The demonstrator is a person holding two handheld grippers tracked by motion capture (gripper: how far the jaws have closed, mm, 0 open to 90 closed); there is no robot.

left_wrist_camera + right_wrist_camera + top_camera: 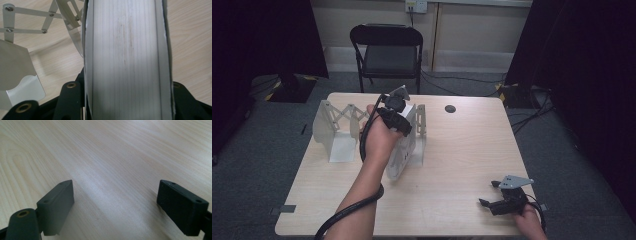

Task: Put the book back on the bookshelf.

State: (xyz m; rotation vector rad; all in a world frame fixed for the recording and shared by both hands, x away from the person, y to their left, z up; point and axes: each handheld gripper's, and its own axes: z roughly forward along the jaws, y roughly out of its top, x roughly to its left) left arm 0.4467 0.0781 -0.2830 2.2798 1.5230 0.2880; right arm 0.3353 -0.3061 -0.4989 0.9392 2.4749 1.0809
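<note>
**Left gripper clamps a white book at the expanding rack**

We see the left gripper (398, 116) closed on the white book (127, 60); in the left gripper view its black jaws press both covers, with the page edges running straight up between them. In the high view the book (401, 157) stands on edge and tilted, its lower end reaching back toward the person's wrist, its upper end under the gripper.

The container here is a white metal expanding book rack (334, 127), an accordion of crossed slats with upright end plates; its left end plate (323, 125) sits well to the left of the left gripper, and a second plate (420, 122) stands just beside that gripper on its right. Seen along the left gripper's jaws, the scissor slats (30, 21) and one curved plate (15, 62) lie to the left of the held book; the bay between them holds nothing we can make out, only bare table (55, 57). Whether the book already touches a plate, we cannot tell.

The right gripper (497, 197) rests low near the table's near right corner, well apart from the rack; its jaws stand wide with only wood grain (112, 165) between them.

Beyond the left gripper, a small dark disc (450, 108) lies on the table, and a black folding chair (387, 52) stands past the far edge.
</note>
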